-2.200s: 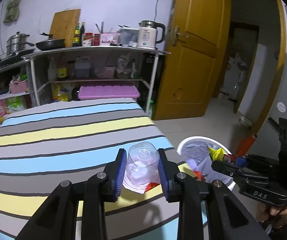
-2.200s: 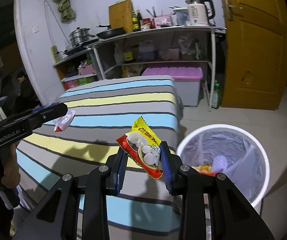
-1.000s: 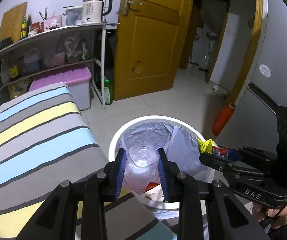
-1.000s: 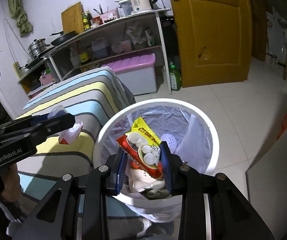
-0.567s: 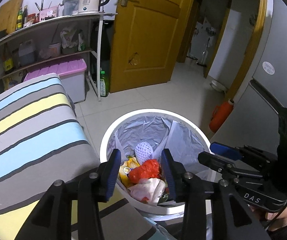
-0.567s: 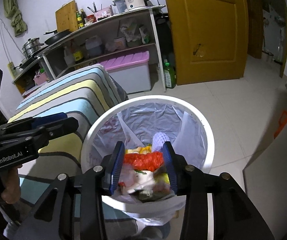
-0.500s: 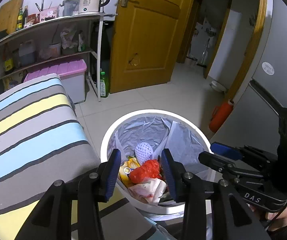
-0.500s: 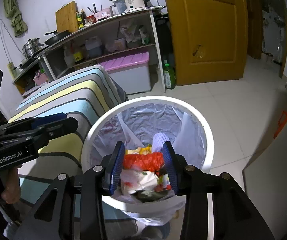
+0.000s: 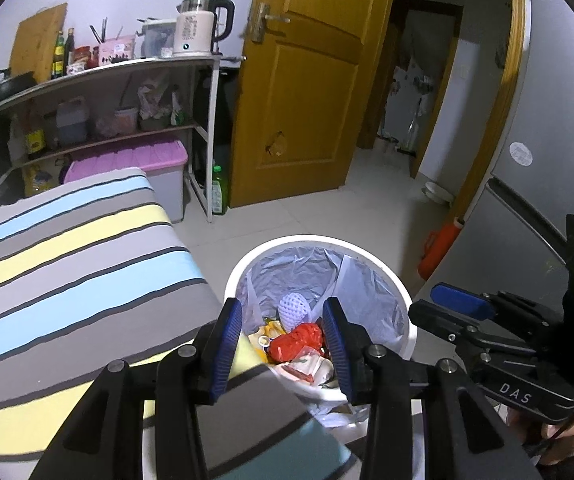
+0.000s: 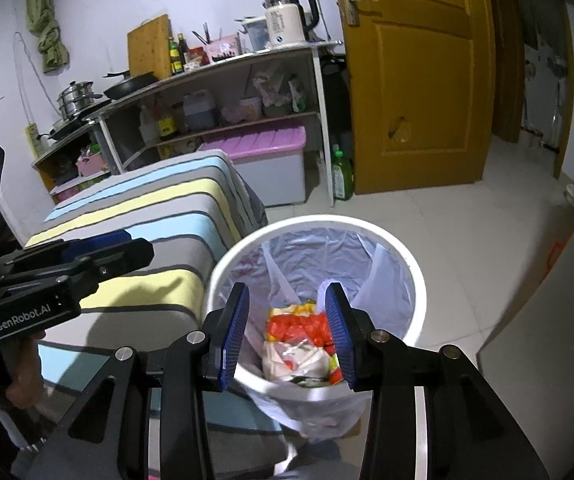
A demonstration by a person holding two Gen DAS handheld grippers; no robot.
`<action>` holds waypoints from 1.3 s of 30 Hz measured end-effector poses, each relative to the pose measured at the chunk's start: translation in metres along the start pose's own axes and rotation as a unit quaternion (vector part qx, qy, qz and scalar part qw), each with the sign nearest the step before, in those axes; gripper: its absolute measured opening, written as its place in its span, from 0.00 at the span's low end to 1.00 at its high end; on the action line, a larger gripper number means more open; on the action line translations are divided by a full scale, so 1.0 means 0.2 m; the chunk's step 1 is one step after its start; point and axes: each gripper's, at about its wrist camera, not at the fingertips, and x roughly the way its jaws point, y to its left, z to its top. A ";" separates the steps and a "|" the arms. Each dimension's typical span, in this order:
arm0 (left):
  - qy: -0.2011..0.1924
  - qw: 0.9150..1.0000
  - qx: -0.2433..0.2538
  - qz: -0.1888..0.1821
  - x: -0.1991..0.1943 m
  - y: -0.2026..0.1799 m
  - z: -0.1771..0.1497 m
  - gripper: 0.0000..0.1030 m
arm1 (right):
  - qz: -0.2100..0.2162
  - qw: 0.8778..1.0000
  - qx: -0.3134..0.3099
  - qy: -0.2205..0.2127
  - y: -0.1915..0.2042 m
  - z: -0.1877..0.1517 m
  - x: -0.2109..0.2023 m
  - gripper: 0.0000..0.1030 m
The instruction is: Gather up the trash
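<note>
**Both grippers empty over the bin; trash lies inside**

Left gripper (image 9: 283, 342): blue-padded fingers (image 9: 229, 344) spread wide, nothing between them. It hangs above the near rim of the round white plastic waste bin (image 9: 405, 312), which is lined with a thin translucent bag (image 9: 307, 266).

Right gripper (image 10: 287, 330): fingers equally wide apart, nothing held, poised over the same bin (image 10: 415, 276) from the other side. Each gripper shows in the other's view, flanking the bin.

Trash location: all visible trash sits at the bottom of the liner — a crumpled red plastic bag (image 9: 295, 338), a white foam fruit net (image 9: 293, 306), a yellow snack wrapper (image 10: 287, 310) and a pale crumpled film wrapper (image 10: 293, 356).

The bin stands on the tiled floor, just beside the corner of the striped grey, blue and yellow table cover (image 9: 67, 264). The visible part of the cover carries no loose trash.

Handling judgement: the contents are light, soft and crushable; film wrappers are slippery and may slide from flat pads. Any further piece is best pinched across a crumpled fold or an edge, not a smooth face. The liner is flimsy; grasp its gathered rim, not the wall.
</note>
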 end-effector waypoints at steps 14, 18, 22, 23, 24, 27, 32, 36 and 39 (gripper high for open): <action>-0.048 0.998 0.007 0.027 -0.39 -0.02 -0.14 0.40 | 0.004 0.999 -0.027 -0.034 0.22 -0.09 -0.28 0.40; -0.058 0.998 0.009 0.036 -0.48 -0.04 -0.19 0.40 | 0.002 0.999 -0.039 -0.038 0.28 -0.15 -0.34 0.40; -0.062 0.997 0.005 0.041 -0.55 -0.04 -0.25 0.40 | -0.001 0.998 -0.047 -0.038 0.32 -0.20 -0.38 0.40; -0.063 0.997 0.004 0.044 -0.56 -0.05 -0.26 0.40 | -0.004 0.998 -0.050 -0.038 0.33 -0.21 -0.38 0.40; -0.064 0.997 0.004 0.046 -0.58 -0.05 -0.29 0.40 | -0.007 0.998 -0.055 -0.039 0.34 -0.22 -0.39 0.40; -0.065 0.997 0.004 0.051 -0.62 -0.05 -0.33 0.40 | -0.009 0.997 -0.058 -0.040 0.35 -0.25 -0.40 0.40; -0.064 0.996 -0.002 0.061 -0.65 -0.05 -0.40 0.40 | -0.008 0.998 -0.056 -0.040 0.36 -0.28 -0.43 0.40; -0.061 0.996 -0.007 0.067 -0.66 -0.05 -0.44 0.40 | -0.008 0.997 -0.059 -0.045 0.37 -0.30 -0.45 0.40; -0.060 0.996 -0.008 0.070 -0.66 -0.04 -0.45 0.40 | -0.007 0.997 -0.060 -0.046 0.38 -0.31 -0.46 0.40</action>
